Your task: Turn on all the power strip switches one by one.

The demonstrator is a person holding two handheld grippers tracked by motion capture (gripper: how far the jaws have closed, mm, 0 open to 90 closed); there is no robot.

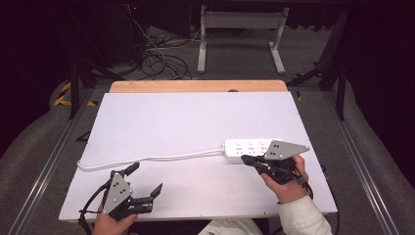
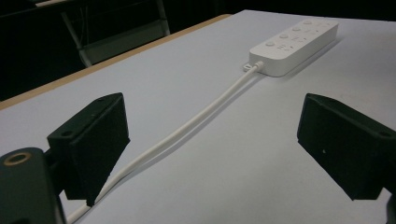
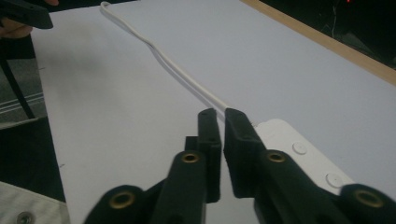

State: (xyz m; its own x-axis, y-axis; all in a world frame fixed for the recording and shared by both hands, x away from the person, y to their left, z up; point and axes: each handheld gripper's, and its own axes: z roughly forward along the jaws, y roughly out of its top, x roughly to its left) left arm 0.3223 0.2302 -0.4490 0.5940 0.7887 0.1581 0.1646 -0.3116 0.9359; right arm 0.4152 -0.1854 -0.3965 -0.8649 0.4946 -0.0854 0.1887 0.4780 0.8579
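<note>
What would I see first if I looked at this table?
First the white power strip at the table's right side, with its cord snaking left across the white tabletop. The right gripper, jaws shut, sits beside the strip, and the left gripper waits wide open near the front left.

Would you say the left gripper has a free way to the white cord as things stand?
Probably yes. The left gripper has its jaws wide open, the cord lies flat on the table just ahead of it, and nothing sits between them.
</note>
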